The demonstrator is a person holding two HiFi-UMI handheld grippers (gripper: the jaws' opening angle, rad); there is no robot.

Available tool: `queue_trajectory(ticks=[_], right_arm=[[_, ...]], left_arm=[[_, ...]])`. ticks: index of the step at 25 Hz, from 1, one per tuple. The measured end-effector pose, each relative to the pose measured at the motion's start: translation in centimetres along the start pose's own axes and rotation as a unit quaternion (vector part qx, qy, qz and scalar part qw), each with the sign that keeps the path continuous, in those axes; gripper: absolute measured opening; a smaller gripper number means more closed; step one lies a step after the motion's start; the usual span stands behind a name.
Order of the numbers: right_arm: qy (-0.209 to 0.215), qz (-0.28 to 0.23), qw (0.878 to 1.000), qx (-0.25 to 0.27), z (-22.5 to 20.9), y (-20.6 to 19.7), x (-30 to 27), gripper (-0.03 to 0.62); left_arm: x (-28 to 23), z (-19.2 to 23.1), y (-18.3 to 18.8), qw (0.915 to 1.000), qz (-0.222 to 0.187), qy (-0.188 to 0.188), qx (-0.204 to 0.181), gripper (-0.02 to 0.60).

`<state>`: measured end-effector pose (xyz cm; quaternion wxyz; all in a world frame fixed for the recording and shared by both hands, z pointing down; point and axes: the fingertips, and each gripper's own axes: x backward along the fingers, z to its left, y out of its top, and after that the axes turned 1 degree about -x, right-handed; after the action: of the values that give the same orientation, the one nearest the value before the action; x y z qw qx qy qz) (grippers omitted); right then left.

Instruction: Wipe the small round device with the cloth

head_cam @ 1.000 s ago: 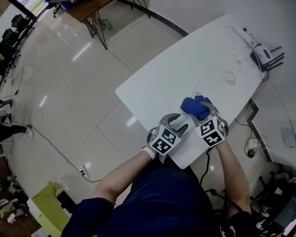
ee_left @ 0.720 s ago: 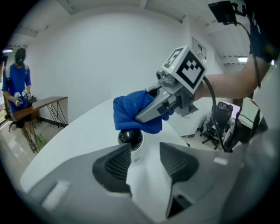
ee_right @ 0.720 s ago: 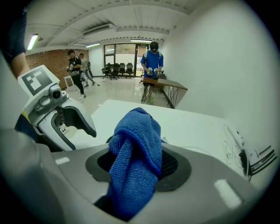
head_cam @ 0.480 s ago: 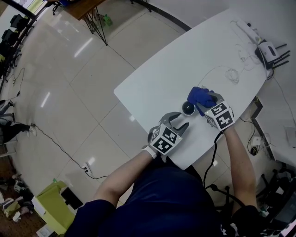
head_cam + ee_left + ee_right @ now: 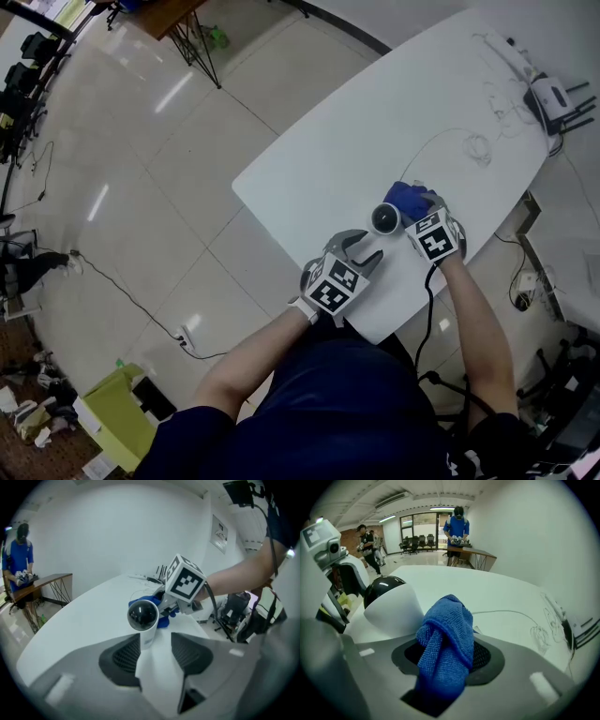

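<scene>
room: big open hall, glossy tiled floor with cords trailing over it; far desk with a person standing at it
table: white table, smooth, rounded corners, mostly bare; looks slick, little friction for anything standing on it
far end: white box with antennas and thin cable, well apart from the work spot
left gripper: jaws apart, one on either side of the device's base, not squeezing; base is nearer one jaw, contact there unclear
right gripper: jaws clamped on the cloth, bunch sticking out ahead
device: near the table's near edge, between both grippers; white stem, glossy black dome on top
device handling: judged light, rigid, top-heavy; likely slides or tips under a push; dome probably smears easily
hold: white stem low down, dome left free
cloth: blue microfibre, just beside the device; soft, floppy, grippy; pinch anywhere
</scene>
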<state>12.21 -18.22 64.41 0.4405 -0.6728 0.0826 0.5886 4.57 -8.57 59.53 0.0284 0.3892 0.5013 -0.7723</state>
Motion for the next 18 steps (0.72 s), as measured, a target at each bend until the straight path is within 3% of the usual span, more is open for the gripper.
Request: queue_trajectory(ticks=[5,9,11,15,18], right_arm=[[-0.022,-0.059,0.993,-0.096,-0.9,0.3,3.4,0.202],[-0.034,-0.166,0.973,-0.159,0.7,3.4,9.5,0.202],[-0.034,-0.196,0.969,-0.148,2.9,4.5,11.0,0.202],[-0.054,-0.175,0.979,-0.085,6.8,4.8,10.3,0.204],[-0.062,-0.171,0.976,-0.117,6.8,3.6,10.0,0.204]], left_arm=[[1.2,0.1,-0.1,1.0,-0.007,0.002,0.0,0.204],[2.2,0.4,0.3,0.9998,-0.016,0.007,0.002,0.205],[2.5,0.4,0.5,0.9998,-0.021,0.006,0.002,0.204],[3.1,0.0,-0.2,0.9997,-0.022,0.003,-0.006,0.204],[3.5,-0.3,-1.0,0.9998,-0.015,0.001,-0.012,0.204]])
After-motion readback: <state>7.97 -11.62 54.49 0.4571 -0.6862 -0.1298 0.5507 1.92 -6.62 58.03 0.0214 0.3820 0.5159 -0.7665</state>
